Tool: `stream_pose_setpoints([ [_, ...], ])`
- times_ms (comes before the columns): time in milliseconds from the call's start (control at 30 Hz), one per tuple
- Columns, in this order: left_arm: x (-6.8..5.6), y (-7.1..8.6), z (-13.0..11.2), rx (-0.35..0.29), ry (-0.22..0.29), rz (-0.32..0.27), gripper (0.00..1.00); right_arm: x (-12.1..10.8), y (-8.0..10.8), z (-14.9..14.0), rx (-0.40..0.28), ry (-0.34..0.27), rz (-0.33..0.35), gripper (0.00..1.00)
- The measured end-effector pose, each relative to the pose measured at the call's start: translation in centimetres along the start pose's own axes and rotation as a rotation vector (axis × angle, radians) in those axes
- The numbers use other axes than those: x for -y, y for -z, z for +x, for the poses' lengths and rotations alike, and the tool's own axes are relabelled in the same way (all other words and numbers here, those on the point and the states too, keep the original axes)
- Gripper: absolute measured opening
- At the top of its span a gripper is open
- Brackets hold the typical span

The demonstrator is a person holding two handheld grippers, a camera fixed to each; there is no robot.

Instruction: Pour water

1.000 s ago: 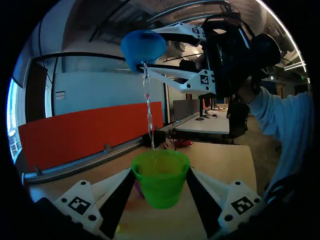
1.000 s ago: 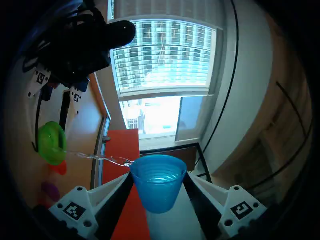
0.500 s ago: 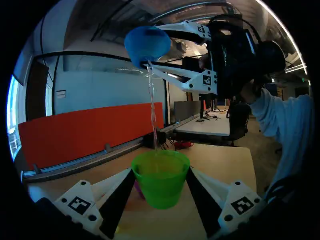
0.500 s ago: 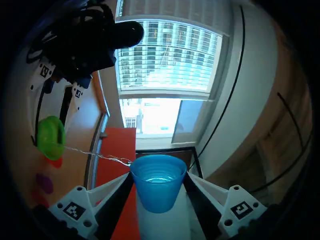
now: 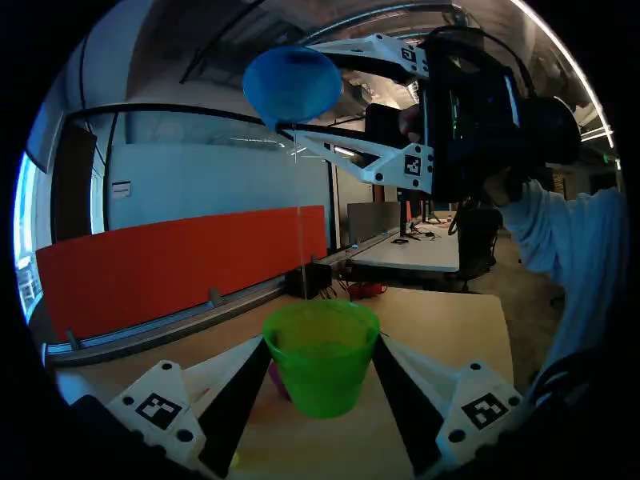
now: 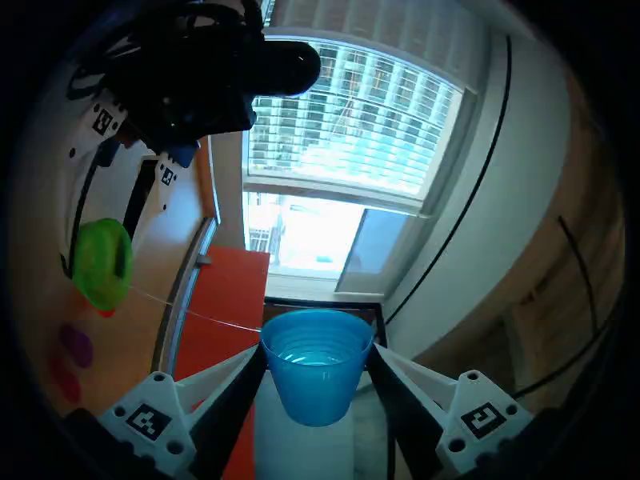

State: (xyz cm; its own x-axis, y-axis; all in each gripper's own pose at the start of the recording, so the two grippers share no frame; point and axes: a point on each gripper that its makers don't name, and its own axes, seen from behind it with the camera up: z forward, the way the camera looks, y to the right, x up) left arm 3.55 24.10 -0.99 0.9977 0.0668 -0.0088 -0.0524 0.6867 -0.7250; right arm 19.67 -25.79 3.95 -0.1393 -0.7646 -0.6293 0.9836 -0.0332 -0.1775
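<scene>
The left gripper (image 5: 320, 346) has its jaws tight on the green cup (image 5: 322, 384). The right gripper (image 6: 318, 356) squeezes the blue cup (image 6: 318, 392), tipped high over the green one. A thin thread of water (image 5: 299, 216) falls into it.

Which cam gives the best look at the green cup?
Left gripper view: the green cup sits close and centred between the fingers of the left gripper, side-on, rim and wall clear. The right gripper view shows it small at the left edge, mouth towards the camera, a thin stream running to it from the blue cup.
</scene>
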Motion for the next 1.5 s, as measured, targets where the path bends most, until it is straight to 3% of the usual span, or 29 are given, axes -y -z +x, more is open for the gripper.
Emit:
stream_pose_setpoints([
  [167,0.0,0.0,0.1,-0.002,0.0,0.001,0.85,0.1,0.1,0.6,-0.004,0.041,-0.008,0.89],
  [367,0.2,0.0,0.1,-0.004,0.003,0.003,0.85,0.0,0.1,1.3,-0.015,0.042,-0.011,0.89],
  [567,0.2,0.2,0.1,-0.006,0.001,0.004,0.85,-0.3,0.1,1.3,-0.013,-0.005,-0.011,0.89],
  [700,0.3,0.4,0.3,-0.008,-0.002,0.008,0.85,0.0,0.2,1.0,-0.006,-0.069,0.002,0.89],
  [1033,0.3,0.6,0.5,-0.009,-0.012,0.013,0.85,1.3,0.5,-0.2,0.027,-0.34,0.051,0.9],
  [1333,0.5,0.7,0.6,-0.01,-0.015,0.019,0.85,2.7,0.9,0.2,0.044,-0.66,0.097,0.89],
  [1500,0.7,0.8,0.8,-0.011,-0.021,0.027,0.85,3.3,1.3,0.7,0.057,-0.878,0.126,0.89],
])
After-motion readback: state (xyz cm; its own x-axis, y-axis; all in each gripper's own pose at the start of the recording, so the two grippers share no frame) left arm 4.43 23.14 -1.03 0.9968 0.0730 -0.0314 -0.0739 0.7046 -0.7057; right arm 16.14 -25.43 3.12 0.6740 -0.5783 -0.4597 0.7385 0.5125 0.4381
